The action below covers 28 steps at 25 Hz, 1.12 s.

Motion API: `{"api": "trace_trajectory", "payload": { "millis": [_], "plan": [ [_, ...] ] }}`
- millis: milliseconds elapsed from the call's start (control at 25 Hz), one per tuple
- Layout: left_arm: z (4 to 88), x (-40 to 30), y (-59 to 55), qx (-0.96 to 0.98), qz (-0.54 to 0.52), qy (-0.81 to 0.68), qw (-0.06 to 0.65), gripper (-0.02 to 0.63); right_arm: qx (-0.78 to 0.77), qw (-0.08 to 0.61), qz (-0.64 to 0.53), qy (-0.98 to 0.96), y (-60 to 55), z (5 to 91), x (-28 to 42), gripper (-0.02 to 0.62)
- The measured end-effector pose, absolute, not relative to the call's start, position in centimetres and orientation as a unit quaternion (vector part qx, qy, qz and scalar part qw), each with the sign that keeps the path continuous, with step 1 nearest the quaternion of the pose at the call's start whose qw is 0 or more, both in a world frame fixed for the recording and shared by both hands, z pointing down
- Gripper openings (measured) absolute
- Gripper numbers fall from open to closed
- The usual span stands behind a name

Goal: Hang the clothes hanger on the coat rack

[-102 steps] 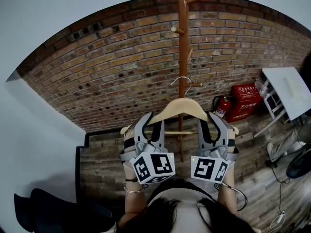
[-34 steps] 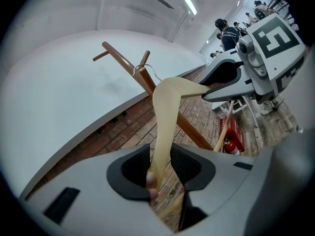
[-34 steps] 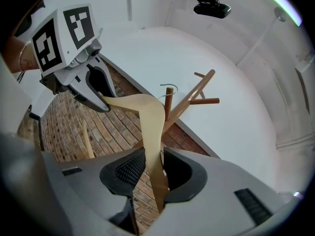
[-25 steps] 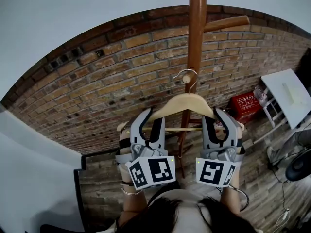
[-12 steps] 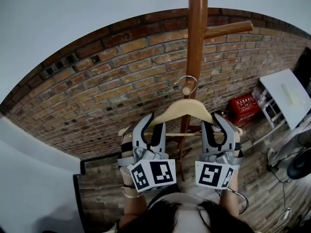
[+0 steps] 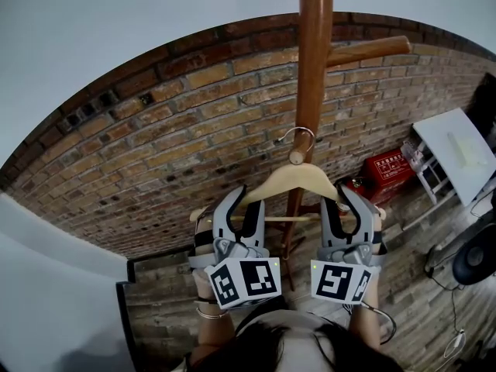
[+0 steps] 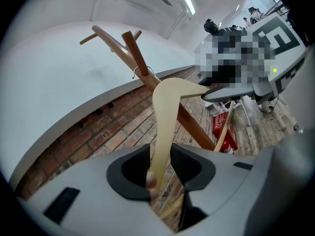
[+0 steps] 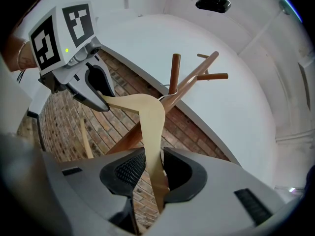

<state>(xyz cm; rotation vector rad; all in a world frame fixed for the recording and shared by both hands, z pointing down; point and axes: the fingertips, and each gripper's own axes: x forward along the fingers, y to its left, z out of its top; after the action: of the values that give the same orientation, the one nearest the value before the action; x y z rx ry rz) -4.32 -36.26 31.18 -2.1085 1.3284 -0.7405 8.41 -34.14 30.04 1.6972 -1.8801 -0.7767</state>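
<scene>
At the coat rack (image 6: 314, 68) ahead, you've brought the wooden hanger (image 6: 298, 178) in close; its wire hook (image 6: 298, 132) now loops over the near peg (image 6: 296, 158); left gripper (image 6: 244, 198) and right gripper (image 6: 341, 196) each clamp a shoulder; likely ready to lower and release.
</scene>
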Motion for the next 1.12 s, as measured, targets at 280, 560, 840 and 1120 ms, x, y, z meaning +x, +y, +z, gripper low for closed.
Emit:
{"api": "trace_trajectory", "payload": {
  "millis": [280,560,840,1120],
  "plan": [
    [31.9,-4.2,-36.6,-0.783,-0.280,0.481,0.278,0.132,0.624,0.242,-0.281,-0.688,-34.4,30.4,8.7,0.126],
    [32.1,-3.9,-36.7,-0.785,-0.264,0.488,0.275,0.137,0.628,0.236,-0.280,-0.687,-34.3,30.4,8.9,0.127],
    [32.4,-4.0,-36.8,-0.790,-0.257,0.482,0.278,0.138,0.626,0.226,-0.272,-0.695,-34.2,30.6,8.6,0.127],
    [32.1,-4.1,-36.9,-0.792,-0.248,0.487,0.273,0.138,0.629,0.227,-0.270,-0.693,-34.1,30.6,8.8,0.127]
  ]
}}
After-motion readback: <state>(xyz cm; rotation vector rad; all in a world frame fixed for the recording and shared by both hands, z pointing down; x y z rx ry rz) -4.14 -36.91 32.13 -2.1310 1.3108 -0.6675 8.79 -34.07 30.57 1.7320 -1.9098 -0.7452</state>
